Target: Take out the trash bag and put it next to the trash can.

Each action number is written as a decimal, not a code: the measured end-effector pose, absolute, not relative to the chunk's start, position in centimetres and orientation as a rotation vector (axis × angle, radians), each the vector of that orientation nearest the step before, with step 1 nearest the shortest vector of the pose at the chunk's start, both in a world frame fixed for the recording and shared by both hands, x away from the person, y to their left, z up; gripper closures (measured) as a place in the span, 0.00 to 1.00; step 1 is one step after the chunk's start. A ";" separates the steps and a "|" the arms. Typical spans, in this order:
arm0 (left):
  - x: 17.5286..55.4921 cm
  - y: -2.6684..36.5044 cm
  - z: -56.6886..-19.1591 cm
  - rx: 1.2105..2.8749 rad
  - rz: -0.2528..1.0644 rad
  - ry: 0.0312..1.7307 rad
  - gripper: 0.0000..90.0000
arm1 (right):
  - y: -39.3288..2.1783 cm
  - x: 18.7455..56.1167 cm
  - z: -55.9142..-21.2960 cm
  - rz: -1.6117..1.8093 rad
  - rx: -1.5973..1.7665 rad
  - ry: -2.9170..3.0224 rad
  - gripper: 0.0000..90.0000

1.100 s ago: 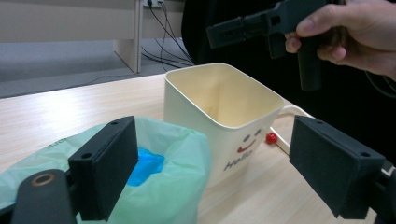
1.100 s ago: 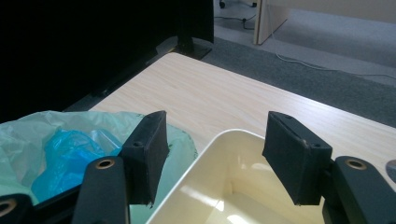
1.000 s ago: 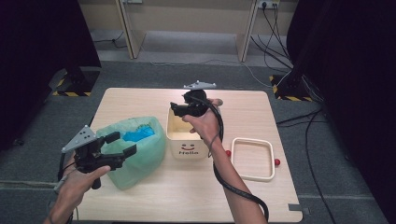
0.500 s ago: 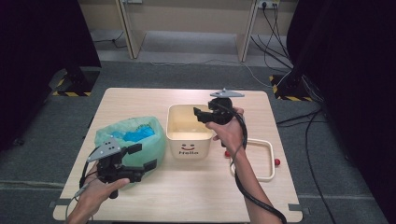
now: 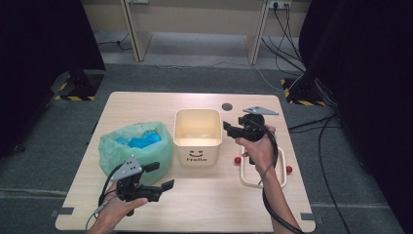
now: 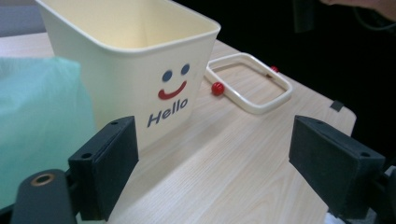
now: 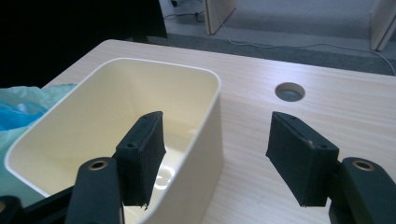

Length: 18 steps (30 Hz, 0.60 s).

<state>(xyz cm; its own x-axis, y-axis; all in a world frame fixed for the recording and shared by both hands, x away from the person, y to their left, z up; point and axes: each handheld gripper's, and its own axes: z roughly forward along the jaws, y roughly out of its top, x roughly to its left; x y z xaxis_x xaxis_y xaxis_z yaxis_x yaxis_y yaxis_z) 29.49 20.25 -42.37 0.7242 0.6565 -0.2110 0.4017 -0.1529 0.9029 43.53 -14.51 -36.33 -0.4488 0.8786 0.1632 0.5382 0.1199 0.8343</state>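
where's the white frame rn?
High view: the frame lies flat on the table at right, beside the Hello bin, partly under the right hand. Red knobs mark two of its sides.

Ahead of your left gripper (image 6: 212, 172), bare table (image 6: 243, 154) is lying open between the spread jaws, so you are finding free passage forward there. The cream bin (image 6: 135, 60) is blocking the way just beyond its left jaw, and the green bag (image 6: 42, 121) is crowding in further left. Past the bin's corner, the white frame (image 6: 254, 88) with its red knobs is lying flat, low but in the path. Your right gripper (image 7: 215, 158) is hovering with the bin's near wall (image 7: 212, 121) running between its jaws; right of that wall, open tabletop is stretching away, broken by a round cable hole (image 7: 289, 91).
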 end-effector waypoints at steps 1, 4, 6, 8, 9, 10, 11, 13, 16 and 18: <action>29.5 20.2 -42.7 1.780 0.276 0.837 0.17 | -14.9 43.5 -36.5 1.252 1.381 2.027 0.41; 29.5 20.3 -43.5 1.779 0.272 0.848 0.17 | -15.7 43.2 -37.3 1.230 1.406 2.013 0.40; 29.5 20.4 -43.9 1.779 0.279 0.853 0.17 | -16.2 43.1 -37.8 1.223 1.425 2.008 0.41; 29.5 20.5 -44.4 1.777 0.274 0.860 0.17 | -16.7 43.0 -38.4 1.221 1.438 2.000 0.41; 29.5 20.5 -44.6 1.777 0.272 0.861 0.17 | -17.0 42.9 -38.6 1.222 1.445 1.996 0.41; 29.4 20.6 -44.8 1.778 0.273 0.861 0.17 | -17.2 42.8 -38.7 1.221 1.451 1.989 0.40; 29.4 20.6 -45.0 1.780 0.277 0.860 0.17 | -17.4 42.8 -38.9 1.213 1.453 1.984 0.40; 29.3 20.6 -45.4 1.788 0.285 0.860 0.17 | -17.8 42.6 -39.2 1.194 1.455 1.975 0.40; 29.1 20.5 -46.2 1.817 0.322 0.850 0.17 | -18.3 42.5 -39.7 1.163 1.464 1.963 0.38; 29.0 20.6 -46.6 1.825 0.317 0.855 0.17 | -18.6 42.4 -40.3 1.166 1.480 1.958 0.38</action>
<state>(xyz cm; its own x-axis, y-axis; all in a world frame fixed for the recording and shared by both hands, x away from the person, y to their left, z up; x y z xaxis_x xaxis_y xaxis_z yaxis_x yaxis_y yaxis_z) 29.04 20.58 -46.62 0.7097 0.6832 -0.1718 0.4057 -0.1969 0.8926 42.36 -18.62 -40.26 -0.3442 0.9268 0.1503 0.5738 0.0809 0.8150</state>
